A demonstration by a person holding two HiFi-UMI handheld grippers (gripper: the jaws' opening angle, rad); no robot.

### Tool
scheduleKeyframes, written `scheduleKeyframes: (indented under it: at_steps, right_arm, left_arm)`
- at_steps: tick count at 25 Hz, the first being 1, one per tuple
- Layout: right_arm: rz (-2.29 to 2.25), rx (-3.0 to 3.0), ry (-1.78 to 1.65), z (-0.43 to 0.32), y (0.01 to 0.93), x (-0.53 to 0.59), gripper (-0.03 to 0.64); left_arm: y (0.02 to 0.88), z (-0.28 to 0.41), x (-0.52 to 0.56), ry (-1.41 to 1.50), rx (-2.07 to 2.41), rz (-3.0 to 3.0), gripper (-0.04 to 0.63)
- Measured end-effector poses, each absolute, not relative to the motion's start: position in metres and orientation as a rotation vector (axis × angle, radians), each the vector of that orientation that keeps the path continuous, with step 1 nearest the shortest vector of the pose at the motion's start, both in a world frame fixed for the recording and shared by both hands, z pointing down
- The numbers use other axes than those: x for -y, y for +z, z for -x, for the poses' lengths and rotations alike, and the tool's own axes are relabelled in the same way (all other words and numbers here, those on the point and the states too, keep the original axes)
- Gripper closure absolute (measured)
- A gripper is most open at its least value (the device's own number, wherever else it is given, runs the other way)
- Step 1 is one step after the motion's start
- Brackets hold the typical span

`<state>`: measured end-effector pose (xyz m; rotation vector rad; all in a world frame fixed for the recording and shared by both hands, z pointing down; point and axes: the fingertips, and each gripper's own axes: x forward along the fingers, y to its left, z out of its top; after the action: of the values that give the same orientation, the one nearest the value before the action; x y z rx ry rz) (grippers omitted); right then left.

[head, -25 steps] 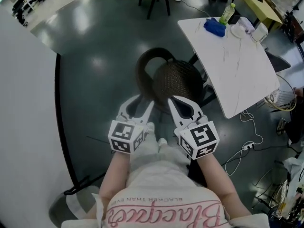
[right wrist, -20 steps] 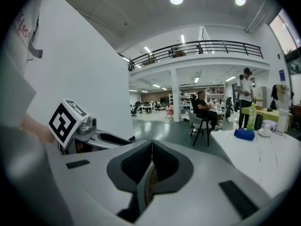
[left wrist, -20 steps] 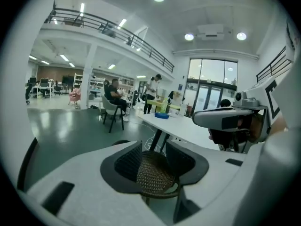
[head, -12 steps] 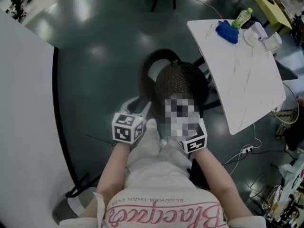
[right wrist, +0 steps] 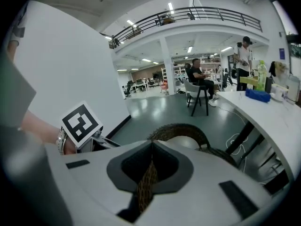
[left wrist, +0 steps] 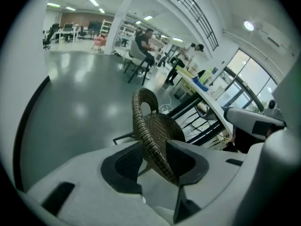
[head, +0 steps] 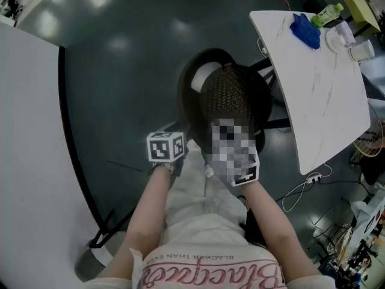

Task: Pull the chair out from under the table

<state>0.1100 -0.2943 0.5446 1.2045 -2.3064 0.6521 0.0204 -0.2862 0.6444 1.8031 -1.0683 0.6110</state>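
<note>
While I bend over the job, a white wall (head: 24,131) fills my far left and dark floor runs from it to the work. My left gripper (left wrist: 153,147) sits on the curved backrest band (left wrist: 141,117) of the wicker chair (head: 231,95). Its jaws stand about half apart with the woven band running between them, and as far as I can see both tips bear on it. The chair stands in the middle of my view, its back toward me and its round seat just beside the near edge of the white table (head: 325,101). From above, only its far side seems tucked under the top. My right gripper (right wrist: 150,147) has the same band further along, seen edge-on in the hollow of the jaws, whose tips come nearly together beyond it, so I judge it clamped. On the table's far end lie a blue cloth (head: 305,30) and a green bottle (head: 328,14), well apart from the chair. I judge both holds made, and what is left is the pull itself: drawing the chair toward me until the seat stands clear of the table.
</note>
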Motion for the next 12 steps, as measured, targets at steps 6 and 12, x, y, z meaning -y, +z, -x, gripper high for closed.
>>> scheduleKeyframes:
  at_steps: [6,12]
  right_arm:
    - [-1.215,2.247,0.708,-0.110,0.569,0.302,0.614]
    - [-1.235,2.199,0.748,-0.118,0.579,0.305,0.614]
  left_arm:
    - [0.673,-0.023,0.303,0.582,1.079,-1.672,0.460]
    - [0.704,-0.037,0.313,0.639,1.069,-1.573,0.460]
